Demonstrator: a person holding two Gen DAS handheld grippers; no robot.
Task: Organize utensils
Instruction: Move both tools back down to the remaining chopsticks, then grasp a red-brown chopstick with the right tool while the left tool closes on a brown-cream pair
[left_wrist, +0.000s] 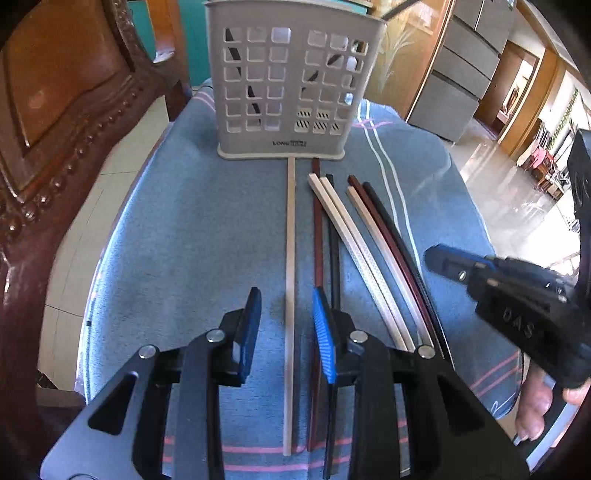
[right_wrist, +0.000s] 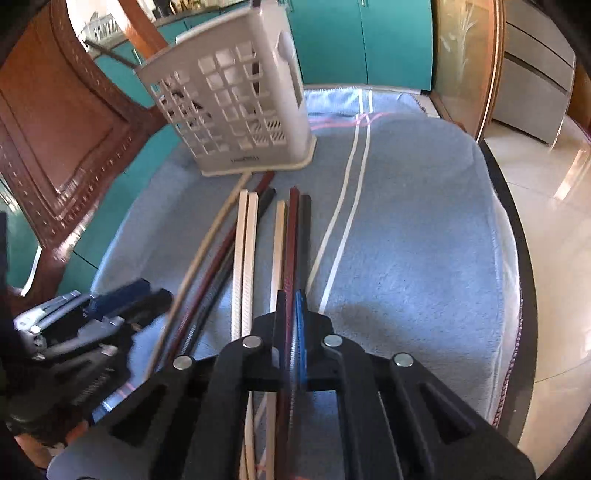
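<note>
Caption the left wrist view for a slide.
Open left gripper straddles a beige chopstick on the blue towel, facing the utensil holder.

The utensil holder (left_wrist: 291, 81) bears "LONG" at its base; the rest is unreadable. The right tool (left_wrist: 443, 262) shows embossed "DAS".

**Chopsticks laid before the utensil holder**

A grey perforated utensil holder (left_wrist: 284, 85) is stood upright at the far end of the surface, a few sticks seen inside. Cream, dark red and black chopsticks (left_wrist: 334, 236) are laid lengthwise before it, side by side.
</note>
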